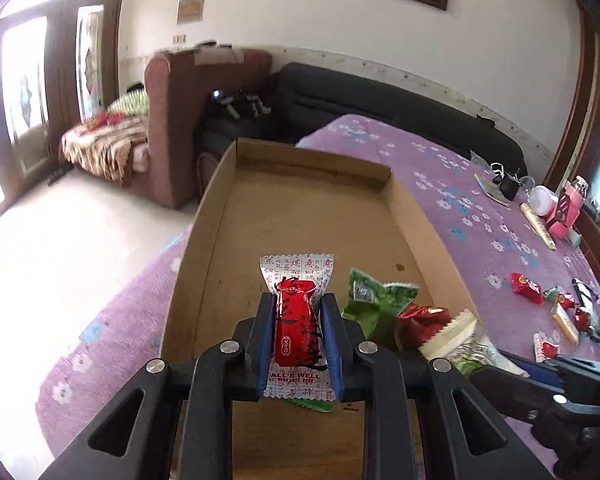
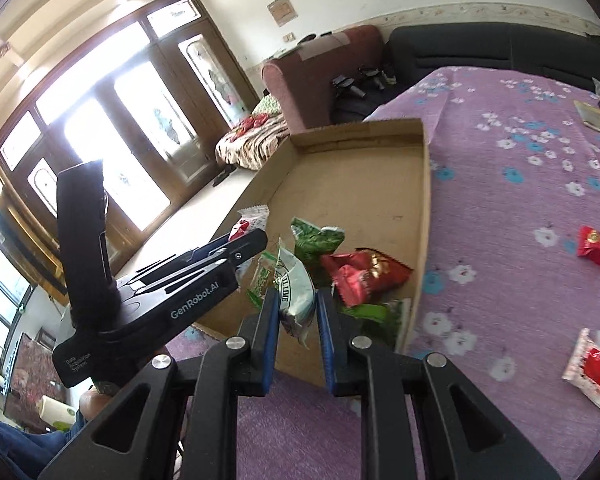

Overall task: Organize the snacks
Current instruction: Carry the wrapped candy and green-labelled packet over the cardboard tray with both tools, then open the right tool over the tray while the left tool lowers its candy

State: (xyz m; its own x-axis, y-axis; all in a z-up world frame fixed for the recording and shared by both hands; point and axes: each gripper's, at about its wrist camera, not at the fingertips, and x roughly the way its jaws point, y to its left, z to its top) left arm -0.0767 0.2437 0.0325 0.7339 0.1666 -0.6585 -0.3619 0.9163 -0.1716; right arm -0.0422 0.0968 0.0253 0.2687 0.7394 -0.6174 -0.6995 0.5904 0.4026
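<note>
My left gripper point(image 1: 298, 304) is shut on a red and white wrapped snack point(image 1: 297, 320), held over the near end of the shallow cardboard box point(image 1: 300, 208). My right gripper point(image 2: 298, 300) is shut on a white and green snack packet point(image 2: 296, 296) at the box's near edge point(image 2: 424, 216). Green packets point(image 2: 316, 238) and a red packet point(image 2: 364, 274) lie in the box. The left gripper's body point(image 2: 204, 276) shows in the right wrist view. Loose red snacks point(image 1: 526, 288) lie on the purple cloth to the right; two also show in the right wrist view point(image 2: 598, 250).
The table has a purple flowered cloth point(image 2: 520, 184). At its far right stand a pink item point(image 1: 566, 216), a white jar point(image 1: 542, 200) and small clutter. A black sofa point(image 1: 380, 96) and a brown armchair point(image 1: 180, 120) stand behind the table.
</note>
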